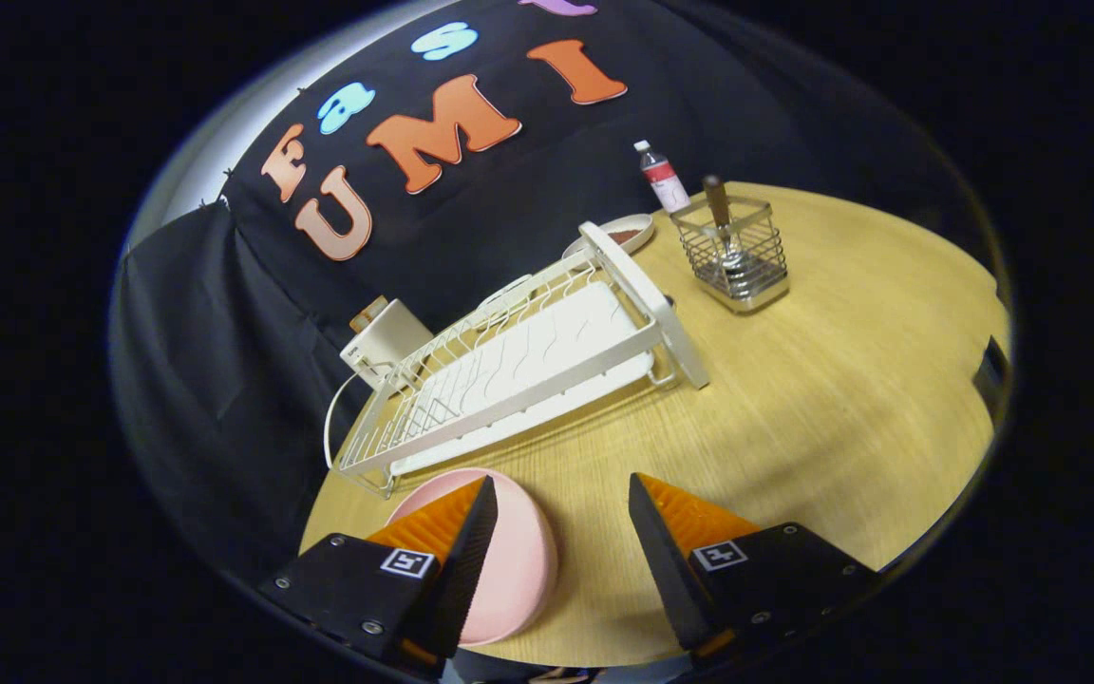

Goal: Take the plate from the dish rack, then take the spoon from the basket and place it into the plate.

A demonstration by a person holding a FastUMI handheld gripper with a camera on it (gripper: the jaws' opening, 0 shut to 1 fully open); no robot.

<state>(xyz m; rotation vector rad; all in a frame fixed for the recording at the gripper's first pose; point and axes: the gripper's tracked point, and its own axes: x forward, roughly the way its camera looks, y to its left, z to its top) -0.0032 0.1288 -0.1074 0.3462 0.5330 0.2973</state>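
The pink plate lies flat on the wooden table, partly under my left finger. My gripper is open above the table with nothing between its fingers. The white dish rack stands beyond the fingers with no dishes in it. Further back and to the right stands the wire basket, with the spoon upright in it, its brown handle sticking out of the top.
A small bottle with a red label stands behind the basket. A shallow dish with something brown sits behind the rack's far end. A white box with a cable lies behind the rack.
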